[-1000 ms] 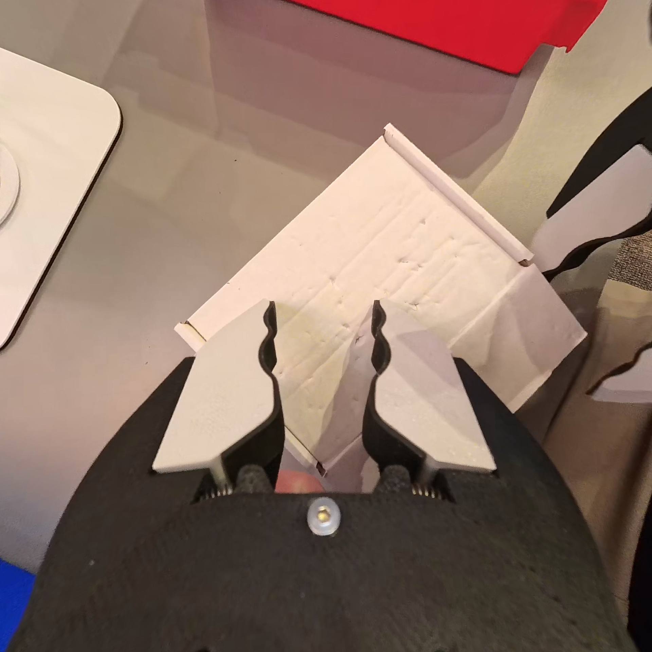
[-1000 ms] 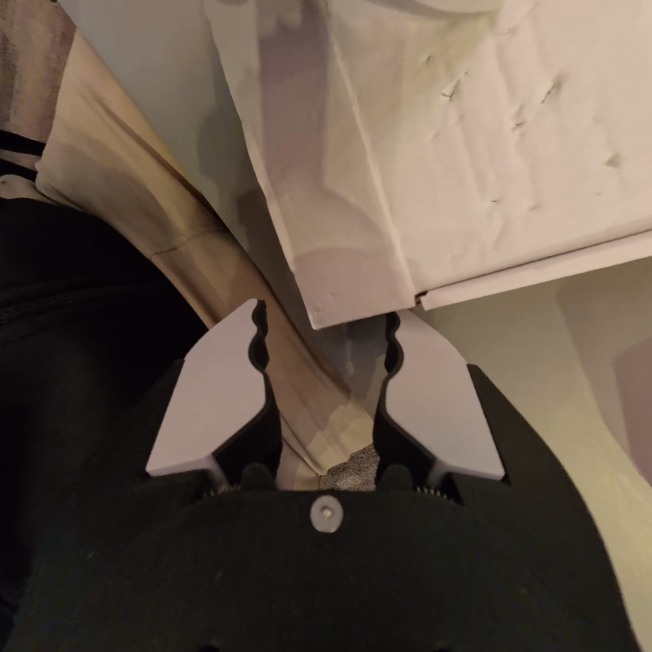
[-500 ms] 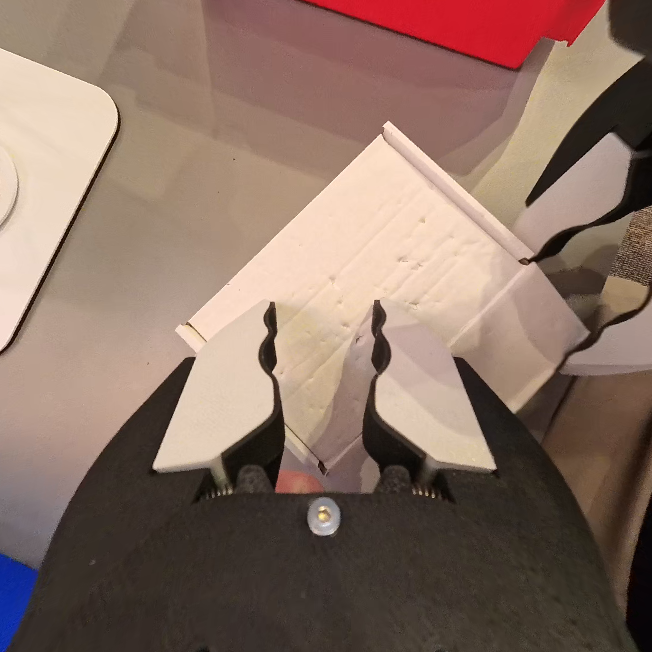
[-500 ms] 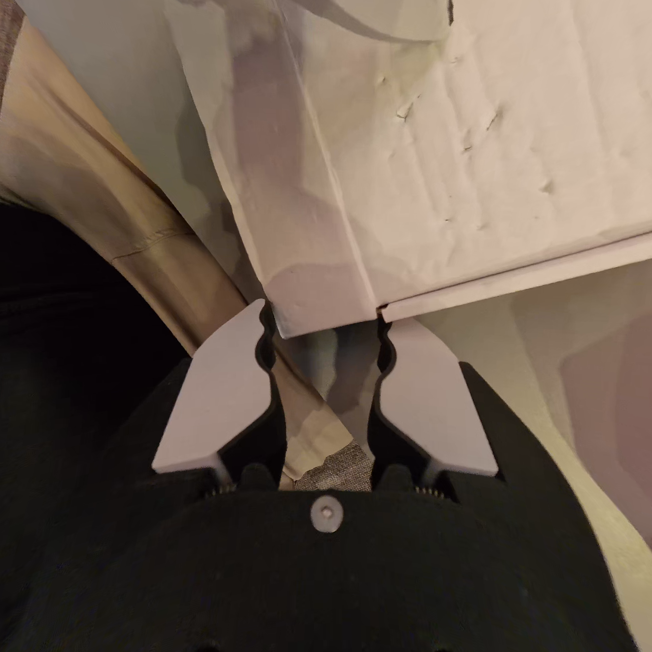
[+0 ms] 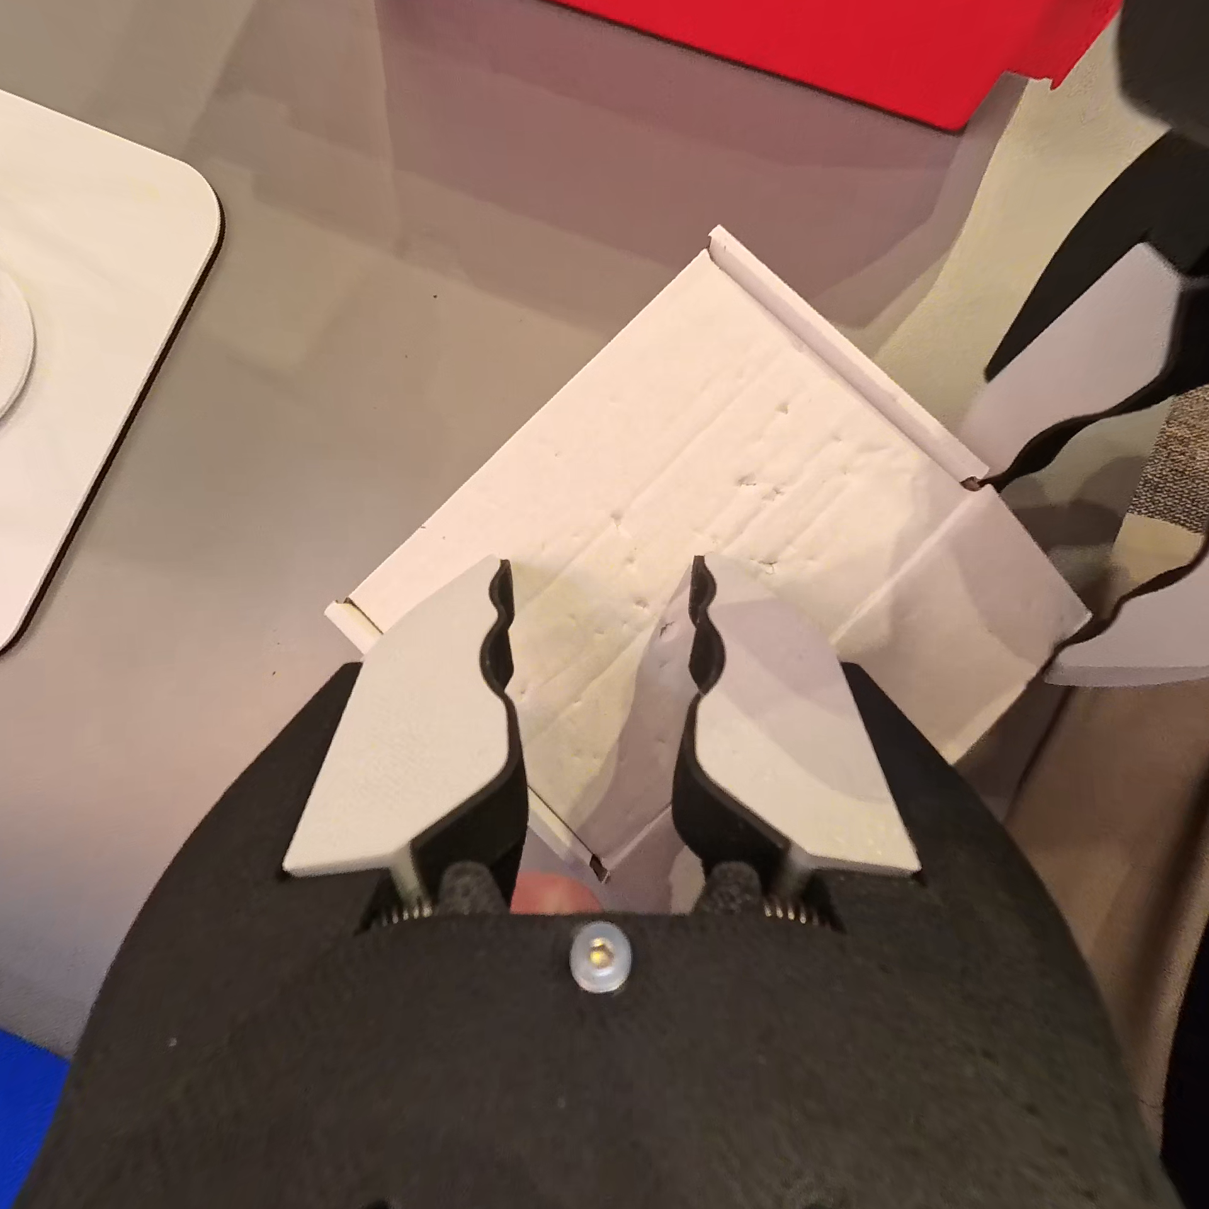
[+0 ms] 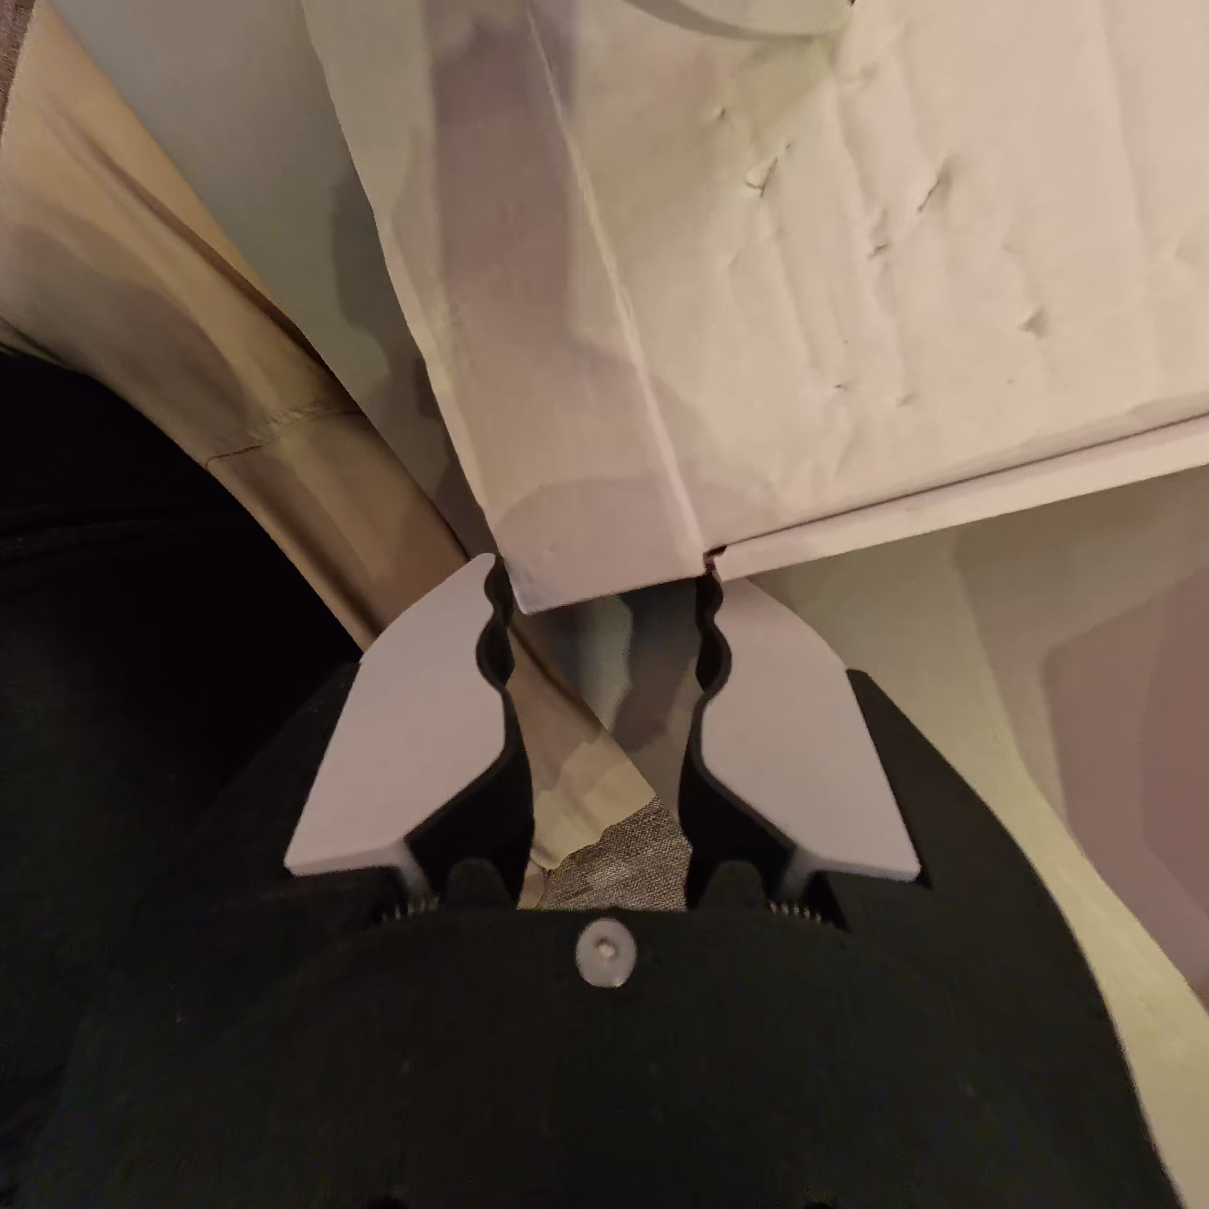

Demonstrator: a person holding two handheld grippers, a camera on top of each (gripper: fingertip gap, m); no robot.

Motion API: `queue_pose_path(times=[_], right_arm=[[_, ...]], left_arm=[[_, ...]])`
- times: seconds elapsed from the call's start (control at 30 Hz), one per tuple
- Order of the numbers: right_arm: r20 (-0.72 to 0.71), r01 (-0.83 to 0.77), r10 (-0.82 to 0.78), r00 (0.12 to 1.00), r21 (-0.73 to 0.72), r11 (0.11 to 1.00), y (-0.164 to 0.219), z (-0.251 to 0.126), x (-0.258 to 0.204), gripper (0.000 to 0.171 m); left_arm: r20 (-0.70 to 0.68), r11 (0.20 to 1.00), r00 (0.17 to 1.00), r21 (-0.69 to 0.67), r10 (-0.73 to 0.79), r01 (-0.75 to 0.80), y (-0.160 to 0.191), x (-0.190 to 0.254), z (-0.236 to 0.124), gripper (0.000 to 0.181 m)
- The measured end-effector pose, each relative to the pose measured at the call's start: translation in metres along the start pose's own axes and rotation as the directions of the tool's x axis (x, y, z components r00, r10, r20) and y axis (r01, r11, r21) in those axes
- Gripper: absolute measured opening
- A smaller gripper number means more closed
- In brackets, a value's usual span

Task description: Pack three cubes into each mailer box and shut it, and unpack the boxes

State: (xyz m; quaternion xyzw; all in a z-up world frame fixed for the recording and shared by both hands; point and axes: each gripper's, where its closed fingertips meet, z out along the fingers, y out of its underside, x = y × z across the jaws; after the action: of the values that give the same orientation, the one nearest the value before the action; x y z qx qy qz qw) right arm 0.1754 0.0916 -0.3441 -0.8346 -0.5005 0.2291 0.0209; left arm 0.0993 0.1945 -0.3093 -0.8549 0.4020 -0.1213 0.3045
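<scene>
A white mailer box (image 5: 687, 471) lies at an angle on the grey table with its lid down, so what is inside is hidden. My left gripper (image 5: 598, 569) is open and hovers over the box's near corner, holding nothing. My right gripper (image 5: 1020, 576) shows at the right edge of the left wrist view, with its fingers on either side of the box's front flap (image 5: 948, 621). In the right wrist view the right gripper (image 6: 602, 576) is open. Its fingertips (image 6: 458, 602) are at the end edge of the flap (image 6: 576, 392), and the box top (image 6: 883, 294) fills the view beyond.
A red flat box (image 5: 785, 52) lies at the far side. A white board with rounded corners (image 5: 78, 327) is at the left and a blue patch (image 5: 26, 1112) at the lower left. The table edge and beige cloth (image 6: 163, 327) lie right of the box.
My right gripper has moved in toward the box, and its fingertips now straddle the end of the front flap. The left gripper and the box have stayed put.
</scene>
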Motion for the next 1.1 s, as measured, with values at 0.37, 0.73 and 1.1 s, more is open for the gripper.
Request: queue_pose_path(times=[0.37, 0.73, 1.1], right_arm=[[0.051, 0.005, -0.007, 0.999, 0.026, 1.000, -0.004, 0.002, -0.003, 0.053], [0.019, 0.015, -0.015, 1.000, 0.004, 1.000, 0.000, 0.002, 0.003, 0.050], [-0.024, -0.013, 0.013, 1.000, -0.008, 1.000, 0.004, -0.004, 0.011, 0.062]], left_arm=[[0.002, 1.000, 1.000, -0.006, 0.000, 0.000, 0.000, 0.000, 0.000, 0.052], [0.005, 1.000, 1.000, -0.006, 0.002, -0.002, 0.000, 0.000, 0.000, 0.052], [-0.096, 0.997, 0.993, -0.040, -0.069, 0.065, -0.003, 0.002, -0.004, 0.061]])
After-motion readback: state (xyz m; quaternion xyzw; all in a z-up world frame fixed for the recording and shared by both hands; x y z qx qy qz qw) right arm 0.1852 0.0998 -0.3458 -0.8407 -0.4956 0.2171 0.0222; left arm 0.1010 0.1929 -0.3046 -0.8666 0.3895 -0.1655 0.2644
